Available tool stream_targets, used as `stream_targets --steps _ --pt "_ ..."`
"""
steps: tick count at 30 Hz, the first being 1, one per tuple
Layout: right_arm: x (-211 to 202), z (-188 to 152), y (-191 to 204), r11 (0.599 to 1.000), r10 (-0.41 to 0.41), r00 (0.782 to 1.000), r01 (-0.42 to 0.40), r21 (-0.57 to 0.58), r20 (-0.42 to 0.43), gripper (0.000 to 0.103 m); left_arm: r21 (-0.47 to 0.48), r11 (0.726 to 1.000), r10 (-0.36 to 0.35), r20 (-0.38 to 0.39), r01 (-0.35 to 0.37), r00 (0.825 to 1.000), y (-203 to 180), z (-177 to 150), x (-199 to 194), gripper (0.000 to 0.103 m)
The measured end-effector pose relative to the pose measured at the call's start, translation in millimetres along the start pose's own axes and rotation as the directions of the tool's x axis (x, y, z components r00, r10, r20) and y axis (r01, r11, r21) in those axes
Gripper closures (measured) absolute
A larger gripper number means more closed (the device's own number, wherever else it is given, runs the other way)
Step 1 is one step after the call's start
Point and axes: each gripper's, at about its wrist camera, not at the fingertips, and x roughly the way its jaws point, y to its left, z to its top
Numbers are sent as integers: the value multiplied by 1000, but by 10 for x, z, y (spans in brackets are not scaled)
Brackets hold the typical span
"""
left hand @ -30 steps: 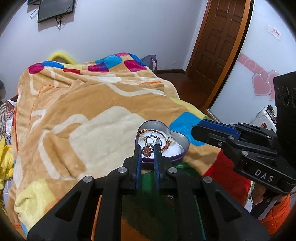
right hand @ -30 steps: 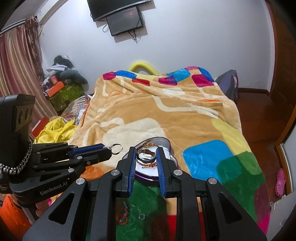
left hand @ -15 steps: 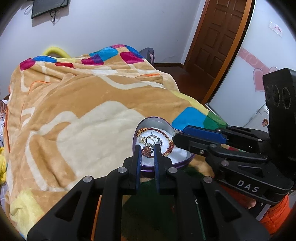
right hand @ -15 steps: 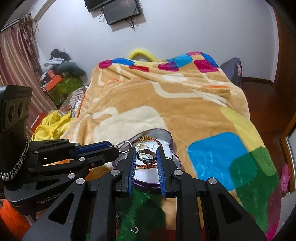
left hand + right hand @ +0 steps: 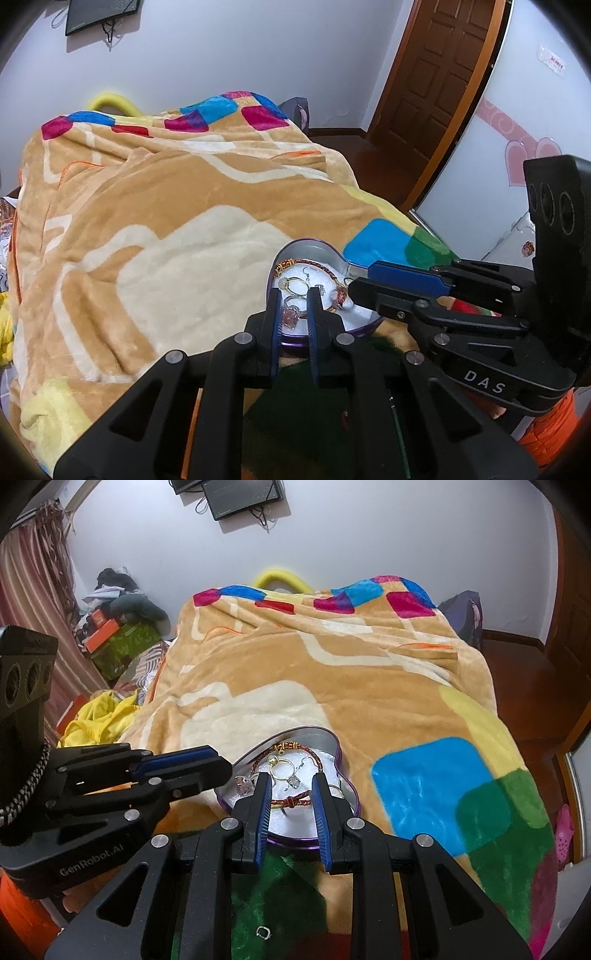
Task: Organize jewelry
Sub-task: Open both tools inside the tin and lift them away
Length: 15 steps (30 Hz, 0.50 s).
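Observation:
A purple heart-shaped tin [image 5: 295,244] [image 5: 334,744] with a white lining sits on the blanket. It holds a red braided bracelet [image 5: 295,802], gold hoops and small charms. A ring with a pink stone [image 5: 290,316] lies in the tin between the fingers of my left gripper [image 5: 292,293]. The left gripper's jaws stand a little apart over the tin's near edge. My right gripper [image 5: 290,781] is open over the tin, beside the left one. A small silver ring [image 5: 263,932] lies on the green patch in front of the tin.
The bed is covered by an orange and cream patchwork blanket [image 5: 280,672]. Clothes and boxes [image 5: 110,635] are piled left of the bed. A wooden door [image 5: 436,88] and bare floor lie to the right.
Both grippers have moved forward over the tin. The ring that hung from the left gripper's tips now lies in the tin, and the left jaws have parted slightly.

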Motion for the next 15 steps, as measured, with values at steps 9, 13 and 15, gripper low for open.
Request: stream_targets --steps 9,13,15 --pt "-272 10 125 997 -62 996 64 -43 60 69 -4 1000 12 36 -12 999 -9 9 -282 83" --pt "-430 0 183 995 -75 993 81 -57 88 69 -1 1000 21 51 -21 998 -50 -10 -428 77" --pt "-513 -12 211 994 -81 991 88 -59 103 69 0 1000 25 60 -25 998 -73 -25 -498 73"
